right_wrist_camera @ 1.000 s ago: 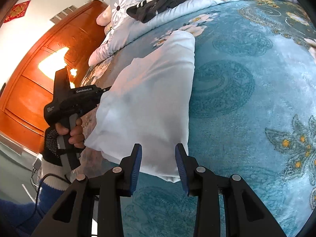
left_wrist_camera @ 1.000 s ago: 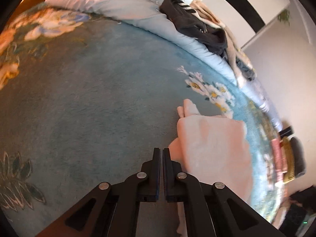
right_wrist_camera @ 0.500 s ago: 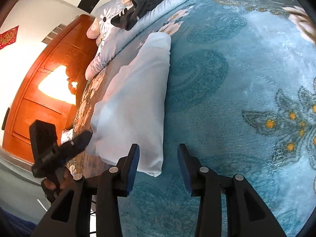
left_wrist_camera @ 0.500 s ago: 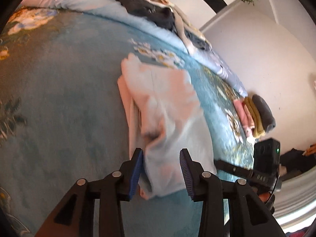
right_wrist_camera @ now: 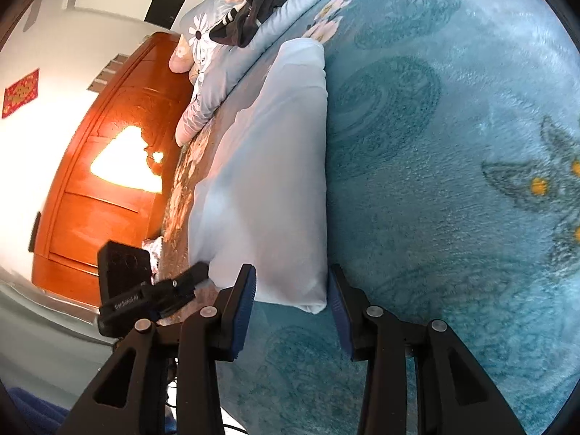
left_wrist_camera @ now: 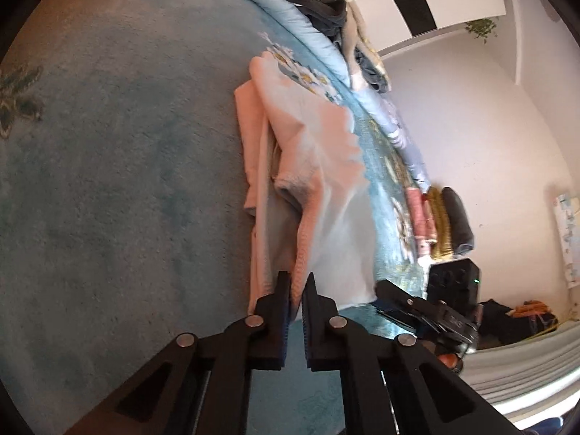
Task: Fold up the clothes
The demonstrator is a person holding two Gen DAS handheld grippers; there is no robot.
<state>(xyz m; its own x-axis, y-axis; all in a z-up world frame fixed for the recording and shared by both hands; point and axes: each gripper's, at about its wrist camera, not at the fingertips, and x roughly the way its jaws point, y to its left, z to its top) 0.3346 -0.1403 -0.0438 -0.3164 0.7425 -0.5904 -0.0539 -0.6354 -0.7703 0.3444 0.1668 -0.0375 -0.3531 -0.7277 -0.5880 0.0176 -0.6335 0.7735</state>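
A pale pink garment (left_wrist_camera: 319,166) lies folded lengthwise on the teal floral blanket (left_wrist_camera: 127,145). My left gripper (left_wrist_camera: 295,279) is shut on the garment's near edge, and a ridge of cloth rises from its tips. In the right wrist view the same garment (right_wrist_camera: 275,166) looks whitish, and the left gripper (right_wrist_camera: 170,290) is at its near left corner. My right gripper (right_wrist_camera: 290,268) is open, with the garment's near right corner between its fingers; the pads do not squeeze it. The right gripper (left_wrist_camera: 427,308) also shows in the left wrist view, low at the garment's right.
A heap of unfolded dark and beige clothes (left_wrist_camera: 315,0) lies on a light blue duvet (right_wrist_camera: 232,83) at the far end of the bed. A stack of folded clothes (left_wrist_camera: 438,221) sits near the bed's right edge. A wooden headboard (right_wrist_camera: 108,181) stands at the left.
My left gripper swung right to the garment's near edge, opened, then shut on the cloth. My right gripper sank and rolled until the near right corner lay between its fingers.
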